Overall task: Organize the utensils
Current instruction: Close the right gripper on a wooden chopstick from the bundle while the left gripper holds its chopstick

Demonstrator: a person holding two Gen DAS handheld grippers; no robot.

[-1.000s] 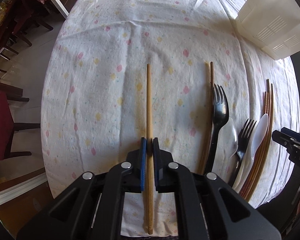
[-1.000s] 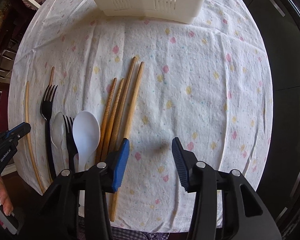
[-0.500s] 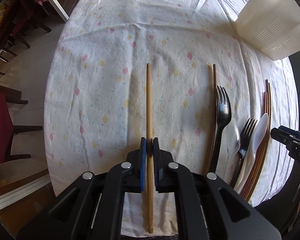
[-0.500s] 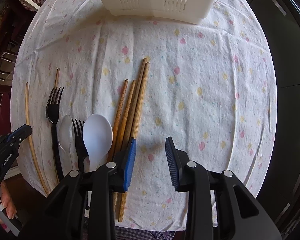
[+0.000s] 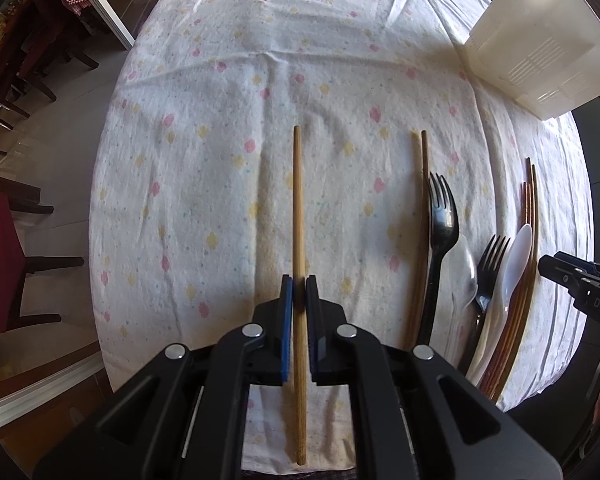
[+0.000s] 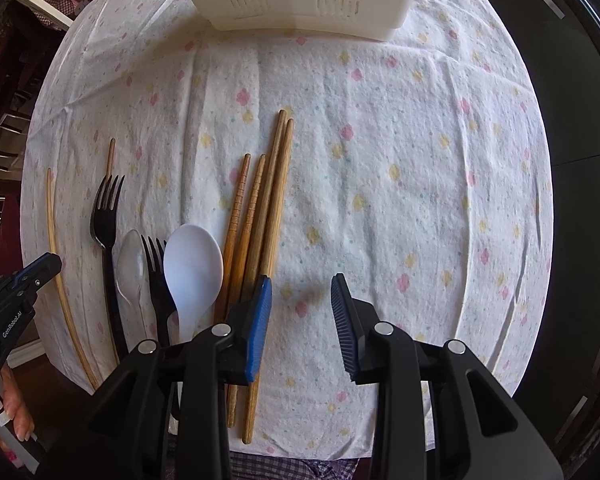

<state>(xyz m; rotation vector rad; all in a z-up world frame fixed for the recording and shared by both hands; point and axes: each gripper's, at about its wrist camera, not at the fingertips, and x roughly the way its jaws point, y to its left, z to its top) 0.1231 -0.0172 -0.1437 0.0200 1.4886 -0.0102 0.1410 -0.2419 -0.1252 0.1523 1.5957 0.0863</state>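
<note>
Down the middle of the left wrist view, the left gripper (image 5: 299,294) has its blue pads clamped on a single light wooden chopstick (image 5: 298,216), which runs straight up the frame from near the lower edge to the centre; whether it is lifted off the tablecloth (image 5: 204,128) I cannot tell. To the right in that view lies another chopstick (image 5: 420,240), touching a large black fork (image 5: 440,232) on its right. Next come a clear plastic spoon (image 5: 463,276), a smaller black fork (image 5: 489,268) and a white spoon (image 5: 514,264), all packed side by side, then a bundle of brown chopsticks (image 5: 530,216) at the right edge of the row. A white slotted basket (image 5: 540,44) stands in the upper right corner, well apart from the utensils.

In the right wrist view, the right gripper (image 6: 301,294) has its jaws parted with only bare flowered cloth between them; nothing is held. Its left pad sits just beside, and partly over, the lower part of the brown chopstick bundle, which fans up toward the centre of the frame. The basket fills the top centre. At the left edge the left gripper shows as a black tip, with a person's hand (image 6: 8,412) in the lower left corner.
</note>
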